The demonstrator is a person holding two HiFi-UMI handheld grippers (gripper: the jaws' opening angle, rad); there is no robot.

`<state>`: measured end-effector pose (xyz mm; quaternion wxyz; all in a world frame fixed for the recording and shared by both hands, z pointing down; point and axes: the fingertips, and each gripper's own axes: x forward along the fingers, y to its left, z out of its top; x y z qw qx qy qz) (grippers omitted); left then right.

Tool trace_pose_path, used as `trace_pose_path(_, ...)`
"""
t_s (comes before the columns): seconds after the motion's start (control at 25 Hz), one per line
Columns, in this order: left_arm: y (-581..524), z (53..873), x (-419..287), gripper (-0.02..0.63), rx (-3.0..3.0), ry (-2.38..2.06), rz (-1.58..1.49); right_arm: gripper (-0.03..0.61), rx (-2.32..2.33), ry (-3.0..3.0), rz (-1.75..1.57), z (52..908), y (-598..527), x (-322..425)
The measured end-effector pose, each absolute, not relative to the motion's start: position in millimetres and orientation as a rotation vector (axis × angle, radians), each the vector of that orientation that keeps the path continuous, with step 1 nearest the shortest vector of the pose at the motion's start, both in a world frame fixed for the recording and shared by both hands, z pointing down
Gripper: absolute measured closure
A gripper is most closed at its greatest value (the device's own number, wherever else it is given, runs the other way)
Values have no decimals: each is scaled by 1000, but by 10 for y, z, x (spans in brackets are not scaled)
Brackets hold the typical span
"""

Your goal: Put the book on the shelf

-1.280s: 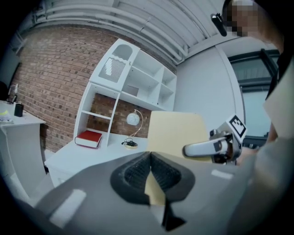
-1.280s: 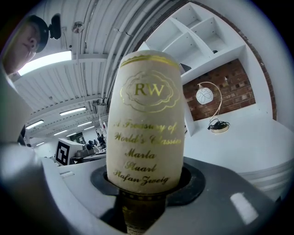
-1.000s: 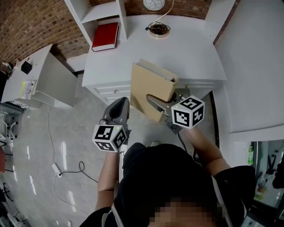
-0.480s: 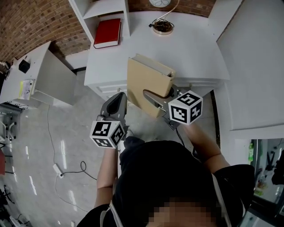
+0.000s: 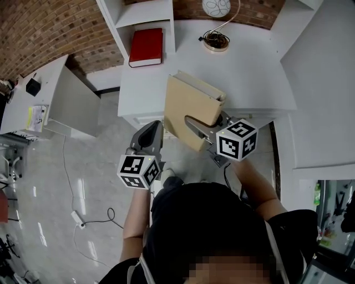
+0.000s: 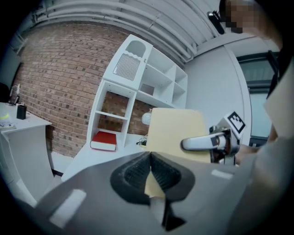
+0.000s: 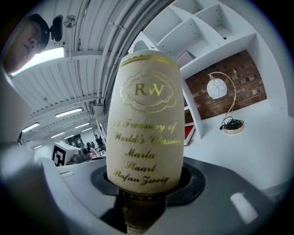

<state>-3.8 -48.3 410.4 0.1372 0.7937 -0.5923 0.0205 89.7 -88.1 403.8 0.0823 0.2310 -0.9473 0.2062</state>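
Head view with both gripper views: the tan book (image 5: 191,108) is clamped in the right gripper (image 5: 191,121), one jaw lying across its front cover and the other hidden behind it. The book hangs tilted over the front edge of the white bench (image 5: 249,72). In the right gripper view the rounded spine (image 7: 146,119), with gold lettering, stands upright between the jaws and fills the gap between them. The left gripper (image 5: 150,128) is level with the bench's front left corner, just beside the book; its jaws are closed together with nothing between the pads (image 6: 138,172). A red book (image 5: 147,47) lies flat at the back left of the bench, in the bottom bay of the white shelf (image 5: 138,14). A globe lamp (image 5: 216,6) and its round base with coiled cable (image 5: 216,41) stand at the back middle of the bench
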Motion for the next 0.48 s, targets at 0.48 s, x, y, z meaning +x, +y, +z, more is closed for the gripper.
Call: trace_pose_path(0.48,-512,4107,-1100,609,2282,-1698,8,353,760,-2801,575,3901,-1113,-65)
